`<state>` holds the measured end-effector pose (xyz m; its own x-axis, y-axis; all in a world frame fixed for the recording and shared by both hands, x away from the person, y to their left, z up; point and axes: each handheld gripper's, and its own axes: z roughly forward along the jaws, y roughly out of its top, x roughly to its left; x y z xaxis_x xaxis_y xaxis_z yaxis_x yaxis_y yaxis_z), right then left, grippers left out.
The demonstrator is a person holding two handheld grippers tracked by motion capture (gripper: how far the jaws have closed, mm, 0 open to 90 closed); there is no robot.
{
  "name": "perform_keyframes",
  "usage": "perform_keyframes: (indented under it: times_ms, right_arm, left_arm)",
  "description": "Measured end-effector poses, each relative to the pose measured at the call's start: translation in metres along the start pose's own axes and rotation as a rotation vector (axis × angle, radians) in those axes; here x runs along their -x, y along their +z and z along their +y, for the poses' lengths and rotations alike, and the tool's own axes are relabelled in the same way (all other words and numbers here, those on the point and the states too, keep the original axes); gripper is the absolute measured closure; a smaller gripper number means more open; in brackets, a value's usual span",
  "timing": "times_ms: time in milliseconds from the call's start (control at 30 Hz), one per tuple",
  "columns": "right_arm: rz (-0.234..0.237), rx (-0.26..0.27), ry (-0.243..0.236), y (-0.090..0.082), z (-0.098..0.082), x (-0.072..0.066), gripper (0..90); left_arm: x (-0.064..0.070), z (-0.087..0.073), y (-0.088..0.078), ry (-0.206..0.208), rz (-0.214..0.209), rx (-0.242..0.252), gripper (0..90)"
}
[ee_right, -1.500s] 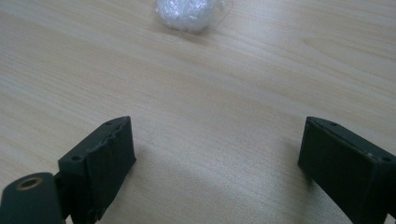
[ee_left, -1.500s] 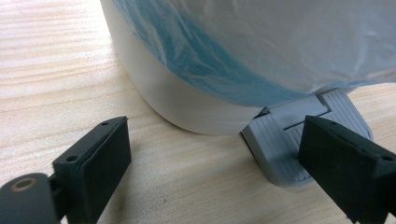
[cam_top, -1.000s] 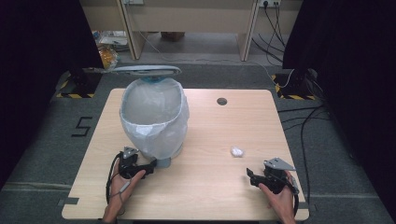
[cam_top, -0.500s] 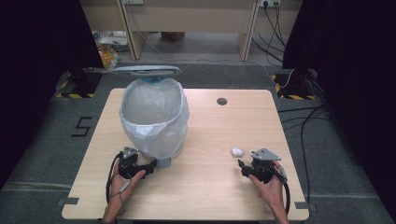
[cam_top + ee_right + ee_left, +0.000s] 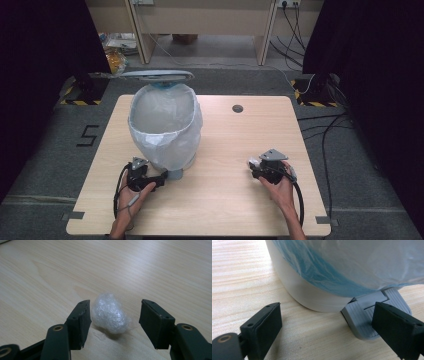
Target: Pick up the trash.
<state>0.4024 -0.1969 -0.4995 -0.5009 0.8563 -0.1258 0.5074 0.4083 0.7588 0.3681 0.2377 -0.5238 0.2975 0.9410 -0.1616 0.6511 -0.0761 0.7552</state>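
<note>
A white pedal bin (image 5: 165, 130) lined with a thin, crinkled plastic bag (image 5: 352, 262) stands on the pale wooden table (image 5: 225, 200), lid up. The left claw (image 5: 327, 325) is spread, one jaw over the ribbed grey pedal (image 5: 367, 315). The right claw (image 5: 113, 322) has just been closing around a crumpled ball of clear film (image 5: 110, 313) lying on the table, pads not yet touching it.
</note>
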Motion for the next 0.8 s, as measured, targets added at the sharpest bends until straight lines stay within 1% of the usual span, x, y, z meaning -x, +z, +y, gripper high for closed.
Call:
perform_keyframes:
  times_ms: [233, 333, 367, 400, 433, 467, 500, 567, 600, 667, 800]
  right_arm:
    - [0.023, -0.018, 0.012, 0.009, -0.001, 0.001, 45.5]
    - [0.03, -0.031, 0.018, 0.012, -0.002, 0.001, 49.4]
    - [0.034, -0.028, 0.012, 0.012, -0.002, 0.001, 51.8]
    - [0.034, -0.028, 0.012, 0.012, -0.002, 0.001, 51.8]
    - [0.038, -0.02, 0.001, 0.01, -0.001, 0.001, 53.3]
    - [0.038, -0.02, 0.001, 0.01, -0.001, 0.001, 53.3]
    - [0.036, -0.006, 0.003, 0.008, 0.0, 0.001, 53.8]
    - [0.034, -0.004, 0.004, 0.006, 0.001, 0.001, 53.9]
    - [0.035, 0.007, 0.011, 0.005, 0.002, 0.0, 54.0]
    - [0.033, 0.013, 0.008, 0.002, 0.003, 0.001, 54.1]
    - [0.035, 0.04, 0.014, -0.003, 0.006, 0.001, 54.3]
  left_arm:
    - [0.0, 0.0, 0.0, 0.0, 0.0, 0.0, 8.5]
    - [0.0, 0.0, 0.0, 0.0, 0.0, 0.0, 8.5]
    - [0.0, 0.0, 0.0, 0.0, 0.0, 0.0, 8.5]
    - [0.0, 0.0, 0.0, 0.0, 0.0, 0.0, 8.5]
    - [0.0, 0.0, 0.0, 0.0, 0.0, 0.0, 8.5]
    - [0.0, 0.0, 0.0, 0.0, 0.0, 0.0, 8.5]
    - [0.0, 0.0, 0.0, 0.0, -0.001, 0.0, 8.5]
    - [0.0, 0.0, 0.0, 0.0, -0.001, 0.0, 8.5]
    - [0.0, 0.0, 0.0, 0.0, -0.001, 0.0, 8.5]
    - [0.0, 0.0, 0.0, 0.0, -0.001, 0.0, 8.5]
    - [0.0, 0.0, 0.0, 0.001, -0.002, 0.0, 8.5]
